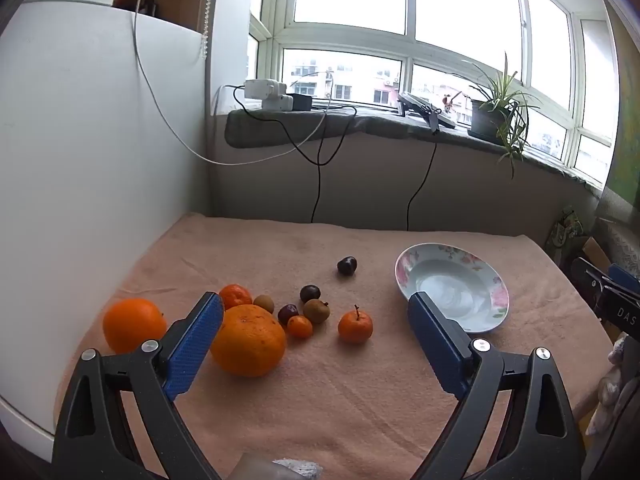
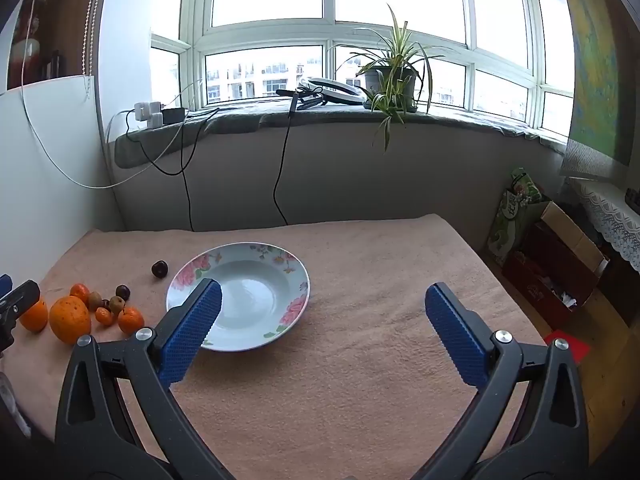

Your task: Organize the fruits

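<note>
Fruits [image 1: 280, 320] clustered lower left on pink surface [image 1: 360, 400], empty plate [image 2: 240, 296] at right. Left claw [image 1: 316, 336] and right claw [image 2: 322, 324] gaping, holding nothing. Probably firm, round, roll-prone; best pinched across the middle.

The fruits [image 1: 276, 320] are grouped on the cloth [image 1: 320, 400], left of the plate [image 1: 496, 296]; one fruit [image 1: 347, 265] is set apart behind them.

I am holding my right gripper [image 2: 322, 308] wide open over the pink cloth [image 2: 360, 380], nothing between its jaws. The flowered plate [image 2: 296, 276] is sitting empty; oranges [image 2: 70, 319] are lying left of it.
</note>
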A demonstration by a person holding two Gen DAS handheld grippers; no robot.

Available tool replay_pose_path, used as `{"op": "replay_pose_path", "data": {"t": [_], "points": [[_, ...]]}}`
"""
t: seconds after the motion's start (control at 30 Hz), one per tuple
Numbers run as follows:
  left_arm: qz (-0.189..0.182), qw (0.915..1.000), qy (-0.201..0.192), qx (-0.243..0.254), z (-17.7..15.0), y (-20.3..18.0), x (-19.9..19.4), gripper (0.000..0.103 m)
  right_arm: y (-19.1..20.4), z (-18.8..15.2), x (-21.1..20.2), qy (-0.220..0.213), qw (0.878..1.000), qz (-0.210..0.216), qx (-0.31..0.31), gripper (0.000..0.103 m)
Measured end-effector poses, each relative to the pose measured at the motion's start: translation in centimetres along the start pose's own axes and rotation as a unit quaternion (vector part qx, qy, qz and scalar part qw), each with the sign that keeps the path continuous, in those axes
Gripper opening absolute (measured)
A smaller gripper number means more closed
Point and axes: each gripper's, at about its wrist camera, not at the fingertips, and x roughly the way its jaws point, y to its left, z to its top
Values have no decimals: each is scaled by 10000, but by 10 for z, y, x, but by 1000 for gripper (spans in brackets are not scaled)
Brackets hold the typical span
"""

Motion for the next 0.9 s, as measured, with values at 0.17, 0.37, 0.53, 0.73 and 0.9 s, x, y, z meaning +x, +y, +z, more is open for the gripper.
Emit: {"op": "replay_pose_path", "data": {"t": [0.17,0.37,0.53,0.73,0.9], "points": [[80,9999,-101,6,0,-1,-6,94,-3,1,-2,-151,9998,-39,81,103],[101,9999,-47,36,1,-5,-4,94,-7,-1,0,-129,9998,-67,115,103],[98,9999,-45,18,3,-1,-6,94,-4,1,-1,-106,9999,-72,67,103],[80,10000,-51,-4,4,0,-7,94,-3,3,-2,-139,9999,-66,68,103],[80,10000,-45,-34,4,1,-7,94,-2,3,-3,-135,9999,-59,63,103]]}}
